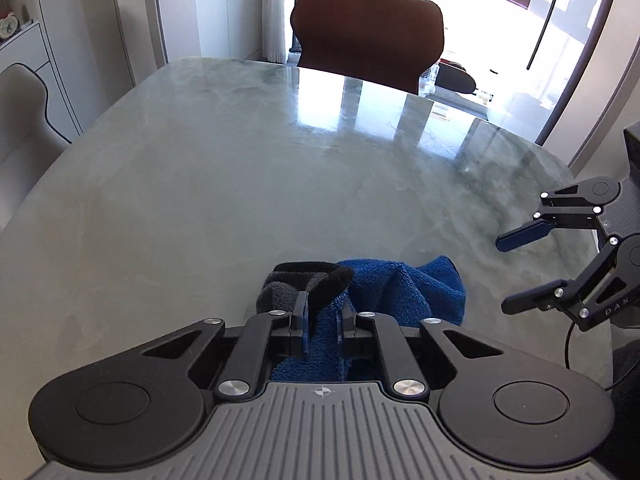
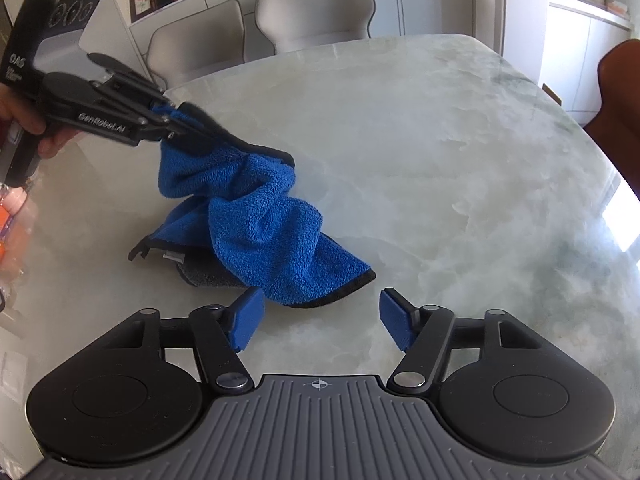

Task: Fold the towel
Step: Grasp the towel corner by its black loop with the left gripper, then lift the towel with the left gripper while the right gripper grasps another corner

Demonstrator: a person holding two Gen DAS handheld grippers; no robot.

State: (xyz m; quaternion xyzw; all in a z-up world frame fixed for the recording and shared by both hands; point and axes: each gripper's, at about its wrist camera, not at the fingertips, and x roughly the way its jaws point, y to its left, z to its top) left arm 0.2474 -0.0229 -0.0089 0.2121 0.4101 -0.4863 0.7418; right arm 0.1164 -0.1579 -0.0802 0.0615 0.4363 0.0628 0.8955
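Blue pads of the right gripper (image 2: 320,322) are standing apart with nothing between them, hovering just above the pale marble table (image 2: 440,160). One black-edged corner of the blue towel (image 2: 264,224) is lying just ahead of them, near the left pad. From there the cloth is rising in a twisted, crumpled rope toward the left gripper (image 2: 176,130), which is pinching the upper end between its closed fingers while a hand (image 2: 28,120) is gripping its handle. Part of the towel's grey underside is showing on the tabletop. Across the table, a brown chair (image 1: 368,32) is standing before bright windows.
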